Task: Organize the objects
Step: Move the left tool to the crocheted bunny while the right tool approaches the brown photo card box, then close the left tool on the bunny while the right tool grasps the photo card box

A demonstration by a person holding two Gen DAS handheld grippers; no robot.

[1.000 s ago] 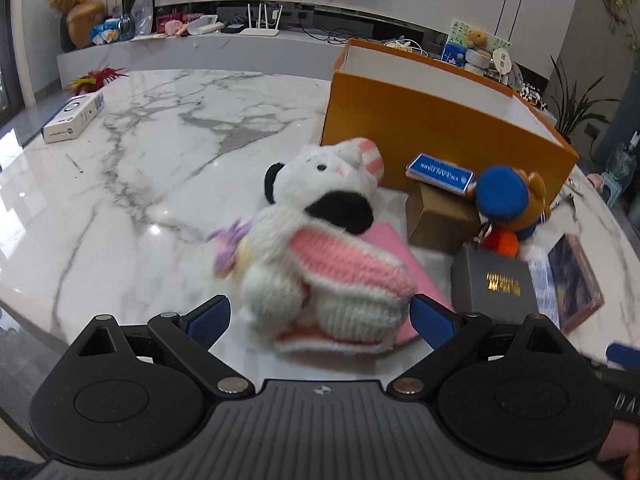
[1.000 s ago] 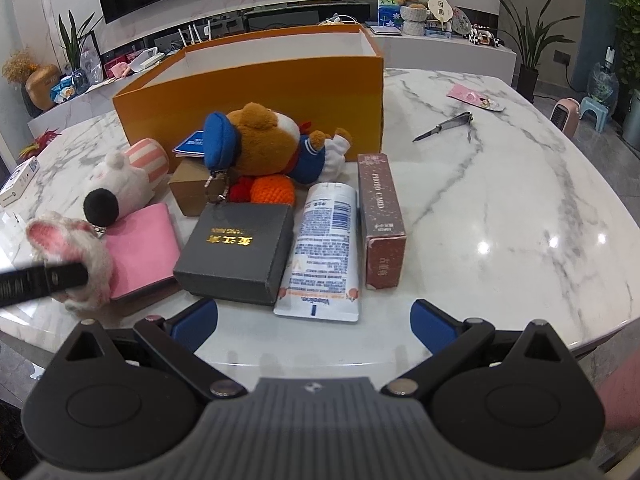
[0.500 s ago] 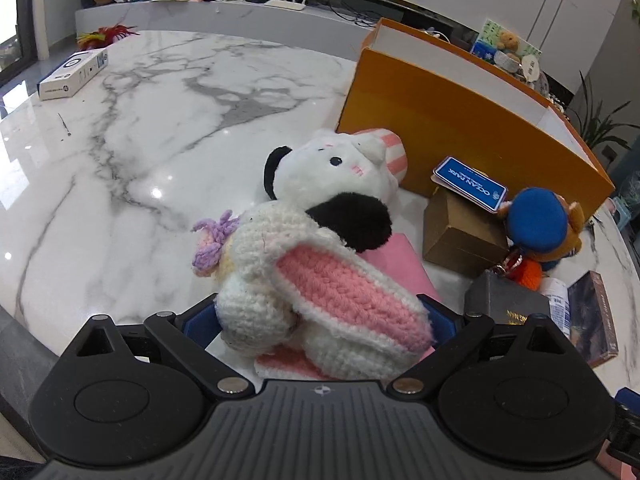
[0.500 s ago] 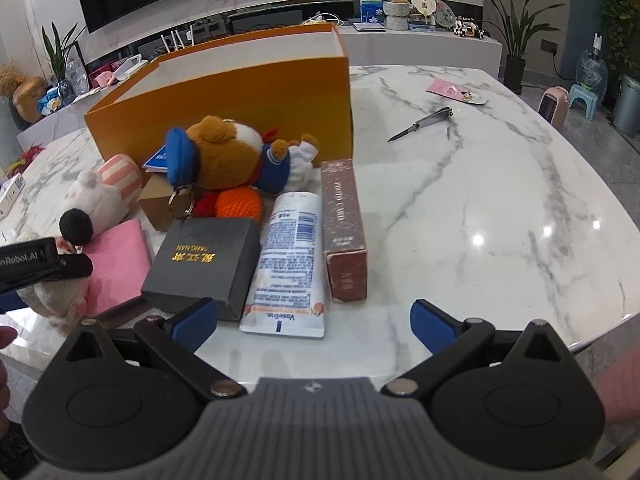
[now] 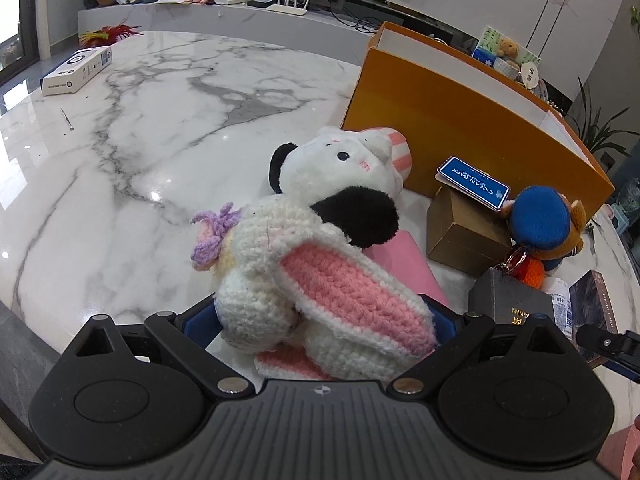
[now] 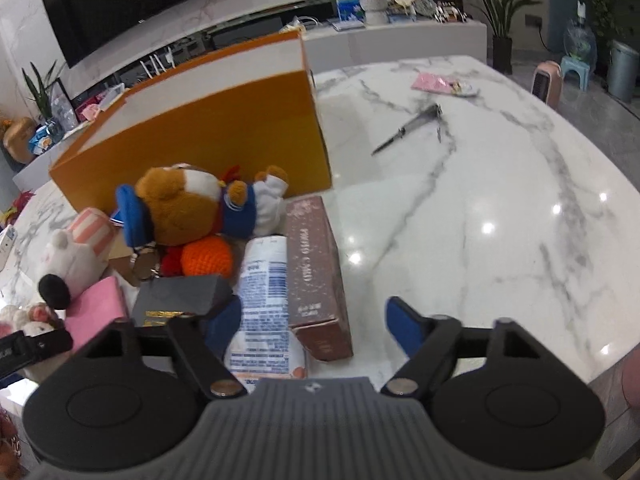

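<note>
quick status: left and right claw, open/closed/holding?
Left claw: fingers around the crochet bunny; firm grip cannot be told.
Right claw: open, holding nothing, straddling the brown box and tube.

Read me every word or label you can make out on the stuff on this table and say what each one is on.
"OCEAN PARK": blue tag on the brown carton, seen upside down.
"PHOTO CARD": top of the maroon box.
Gold letters ending "NAN": black box, with gold characters too blurred to read.
Blue print on the white tube: too small to read.
White box at the far table edge: print too small to read.
</note>
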